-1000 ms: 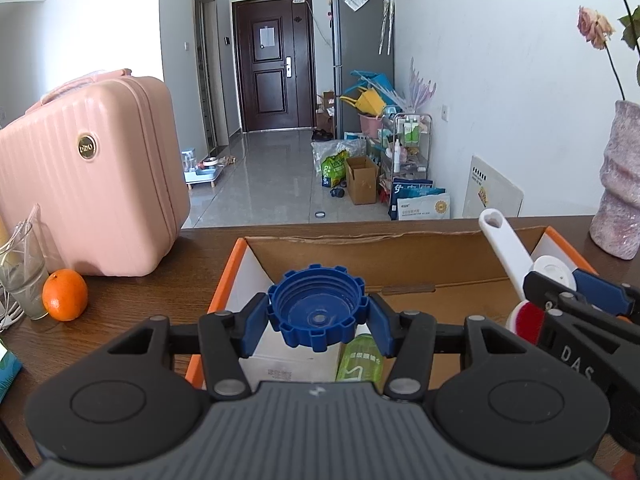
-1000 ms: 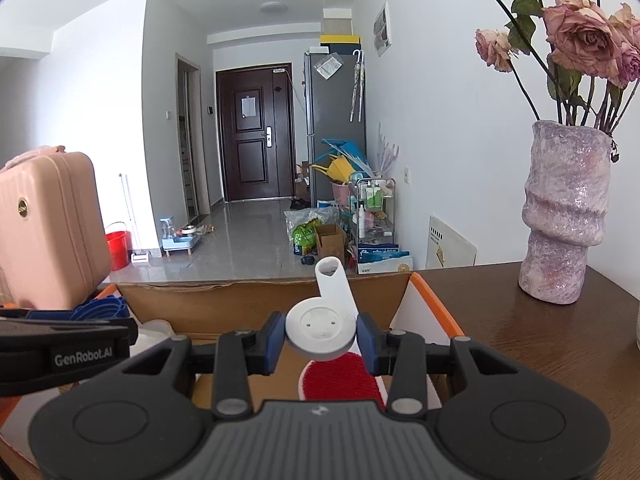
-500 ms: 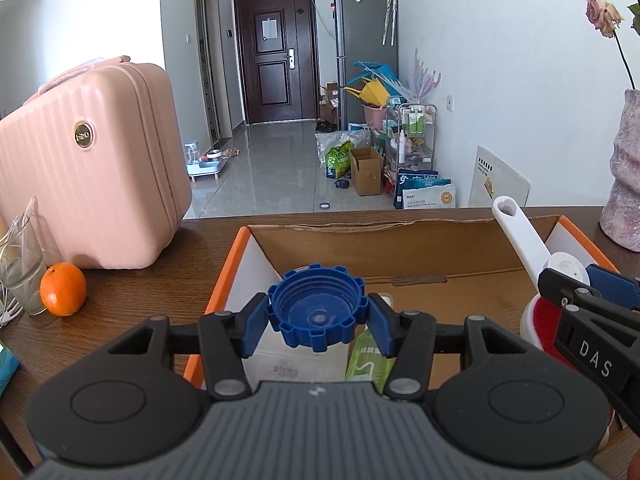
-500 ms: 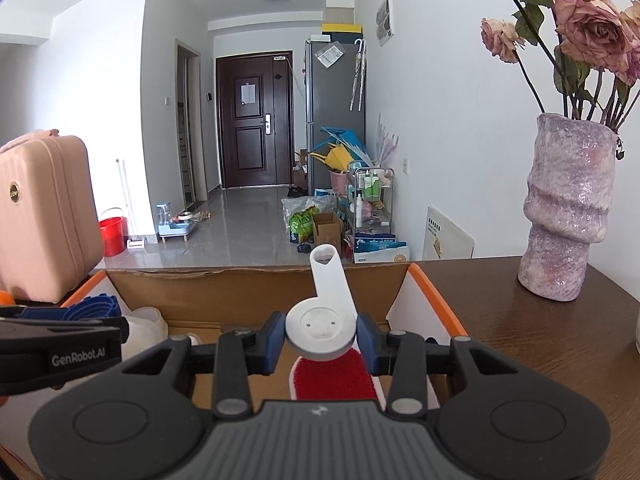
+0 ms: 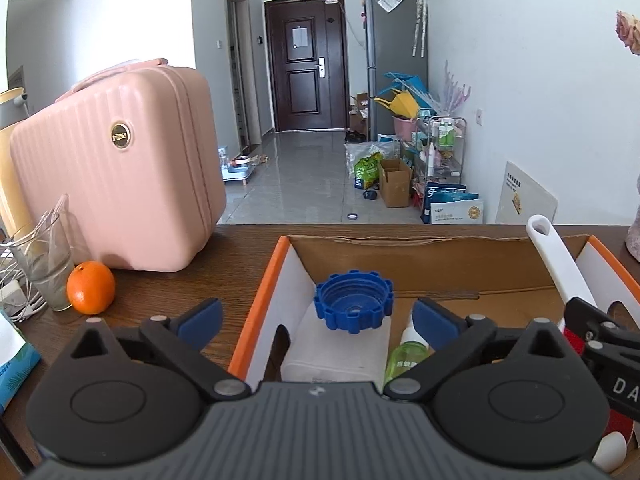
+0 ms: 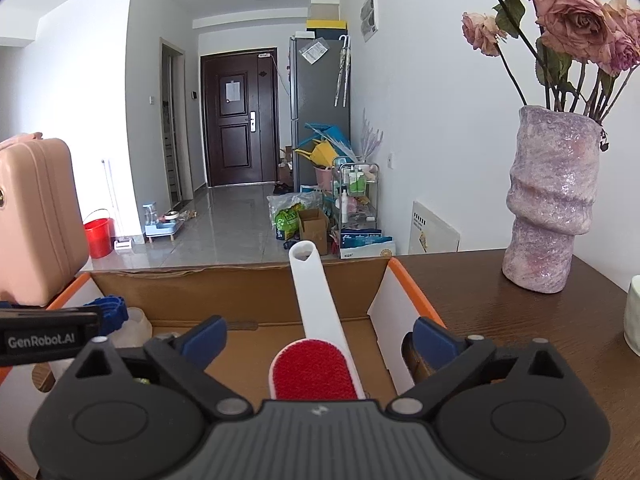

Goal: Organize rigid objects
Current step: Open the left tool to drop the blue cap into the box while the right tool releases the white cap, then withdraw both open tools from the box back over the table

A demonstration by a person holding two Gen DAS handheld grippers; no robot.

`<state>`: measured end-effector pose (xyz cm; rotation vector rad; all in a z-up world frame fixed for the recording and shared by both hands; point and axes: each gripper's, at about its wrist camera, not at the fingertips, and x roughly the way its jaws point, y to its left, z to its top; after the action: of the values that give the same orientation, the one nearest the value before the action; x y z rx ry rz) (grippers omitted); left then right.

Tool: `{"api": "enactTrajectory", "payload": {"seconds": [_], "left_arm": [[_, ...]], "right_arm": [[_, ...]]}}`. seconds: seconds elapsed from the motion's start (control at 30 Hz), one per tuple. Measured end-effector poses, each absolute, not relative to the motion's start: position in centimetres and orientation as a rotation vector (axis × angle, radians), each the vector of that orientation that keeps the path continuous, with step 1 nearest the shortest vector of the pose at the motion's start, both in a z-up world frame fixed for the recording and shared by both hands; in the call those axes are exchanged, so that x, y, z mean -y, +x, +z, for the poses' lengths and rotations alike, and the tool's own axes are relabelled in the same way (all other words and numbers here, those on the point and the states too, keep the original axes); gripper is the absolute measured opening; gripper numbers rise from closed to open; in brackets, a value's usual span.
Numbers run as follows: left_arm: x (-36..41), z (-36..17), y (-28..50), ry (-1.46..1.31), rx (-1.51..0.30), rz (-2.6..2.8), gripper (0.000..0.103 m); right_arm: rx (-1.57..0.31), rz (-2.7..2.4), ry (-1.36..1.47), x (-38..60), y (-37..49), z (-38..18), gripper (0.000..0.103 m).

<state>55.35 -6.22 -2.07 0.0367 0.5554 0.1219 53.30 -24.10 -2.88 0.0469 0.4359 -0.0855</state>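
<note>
Both hand-held grippers hang over the open cardboard box [image 5: 432, 256], jaws spread wide, nothing between the pads.

Left hand-held gripper [image 5: 316, 316]: the blue cap [image 5: 354, 306] sits centre frame, straight ahead between the blue fingertips [image 5: 200, 316] but clear of both. It rests on a translucent white container [image 5: 340, 352] inside the box, near the left wall. A small green spray bottle [image 5: 410, 354] lies just right of that container, neck pointing away from me.

Right hand-held gripper [image 6: 320, 334]: the lint brush [image 6: 316, 344] lies dead centre below the jaws. Long axis runs away from me, red pad low in frame, white handle reaching up to the far box wall, its hanging hole at the rim. The pads stand well off either side of it. In the left view the same handle shows at right of frame.

Judgement: both items look deposited in the box; whichever thing is next, the box interior is the drop zone, and each gripper is nearer its own side.

Surface: dark wood bench [image 5: 168, 280]. On it, left of frame, a pink suitcase [image 5: 116, 168], an orange [image 5: 91, 288], a glass [image 5: 48, 264]. Right view, right of frame: a pinkish vase [image 6: 550, 200] of dried roses.

Room: tiled hallway beyond, dark door [image 6: 240, 116] at the end, grey refrigerator beside it, floor clutter along the right wall.
</note>
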Motion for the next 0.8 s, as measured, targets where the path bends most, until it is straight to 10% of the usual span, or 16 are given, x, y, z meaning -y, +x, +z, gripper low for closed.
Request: {"api": "enactTrajectory", "payload": {"seconds": [0.8], "left_arm": [[5.78,-1.42,54.94,0.012,-0.557,0.119,0.103]], "right_arm": [[-0.434,-0.075,0.068,24.16,52.78,-2.28,0.103]]}}
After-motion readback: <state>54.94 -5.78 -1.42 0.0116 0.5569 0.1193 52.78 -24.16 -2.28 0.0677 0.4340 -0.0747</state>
